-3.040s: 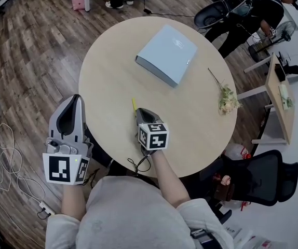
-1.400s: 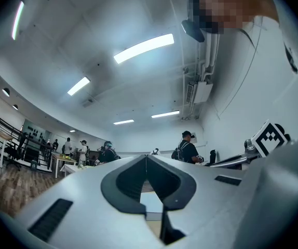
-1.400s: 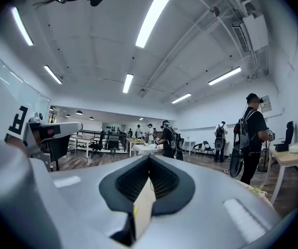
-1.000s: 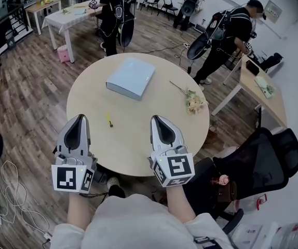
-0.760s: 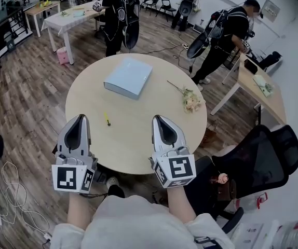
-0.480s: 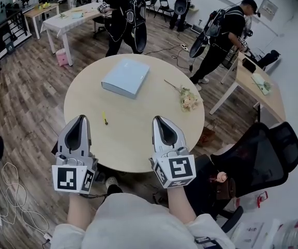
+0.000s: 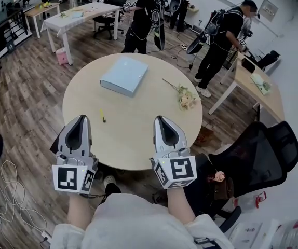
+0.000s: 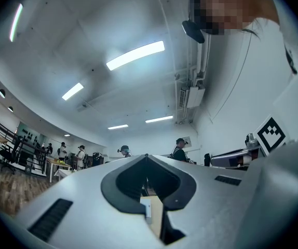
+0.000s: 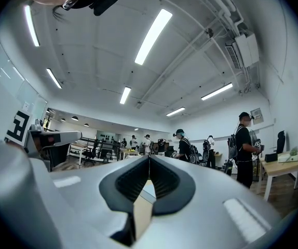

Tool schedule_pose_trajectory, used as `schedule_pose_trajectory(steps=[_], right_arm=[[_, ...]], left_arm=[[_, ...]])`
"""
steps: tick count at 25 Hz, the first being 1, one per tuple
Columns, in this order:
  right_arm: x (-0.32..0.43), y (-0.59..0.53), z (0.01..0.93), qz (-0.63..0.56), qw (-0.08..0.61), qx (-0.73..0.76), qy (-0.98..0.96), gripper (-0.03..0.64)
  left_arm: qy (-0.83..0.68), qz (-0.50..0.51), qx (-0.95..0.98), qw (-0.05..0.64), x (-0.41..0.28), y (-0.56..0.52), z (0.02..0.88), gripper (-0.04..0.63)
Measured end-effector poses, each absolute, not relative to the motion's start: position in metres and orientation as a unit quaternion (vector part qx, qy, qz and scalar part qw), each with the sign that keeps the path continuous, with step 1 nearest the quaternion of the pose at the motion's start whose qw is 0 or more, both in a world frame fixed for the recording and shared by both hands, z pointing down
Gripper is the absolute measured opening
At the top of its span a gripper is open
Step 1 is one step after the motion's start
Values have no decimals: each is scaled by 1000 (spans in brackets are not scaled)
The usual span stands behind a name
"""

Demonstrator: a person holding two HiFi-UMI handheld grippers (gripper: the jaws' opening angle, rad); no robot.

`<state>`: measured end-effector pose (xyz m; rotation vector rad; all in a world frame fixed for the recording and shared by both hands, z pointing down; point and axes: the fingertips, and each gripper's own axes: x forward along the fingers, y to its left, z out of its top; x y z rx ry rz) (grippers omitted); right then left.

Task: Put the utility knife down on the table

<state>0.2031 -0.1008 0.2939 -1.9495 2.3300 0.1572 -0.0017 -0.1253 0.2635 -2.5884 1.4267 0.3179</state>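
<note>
The utility knife (image 7: 103, 116), small and yellow, lies flat on the round wooden table (image 7: 133, 141), left of its middle. My left gripper (image 7: 81, 118) hovers over the table's near left edge, shut and empty, its tip a short way left of the knife. My right gripper (image 7: 161, 119) hangs over the near right part of the table, shut with nothing in it, well to the right of the knife. In the left gripper view my left gripper (image 8: 147, 155) points level across the room, jaws closed at the tip. My right gripper (image 9: 149, 156) looks the same in its own view.
A light blue box (image 7: 123, 75) lies at the far side of the table and a dried flower sprig (image 7: 183, 95) at the right. A black office chair (image 7: 258, 157) stands right of me. Several people stand beyond the table.
Three seconds ago my right gripper was at the knife; it has since drawn back, leaving the knife on the table. In the last second both grippers hold still; a person beyond walks right.
</note>
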Motion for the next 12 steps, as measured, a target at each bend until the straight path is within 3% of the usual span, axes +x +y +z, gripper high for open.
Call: schedule_pose_trajectory(steps=[12], right_arm=[[201, -105, 290, 54, 56, -637, 767, 11]], left_arm=[[481, 109, -866, 86, -3, -129, 261, 9]])
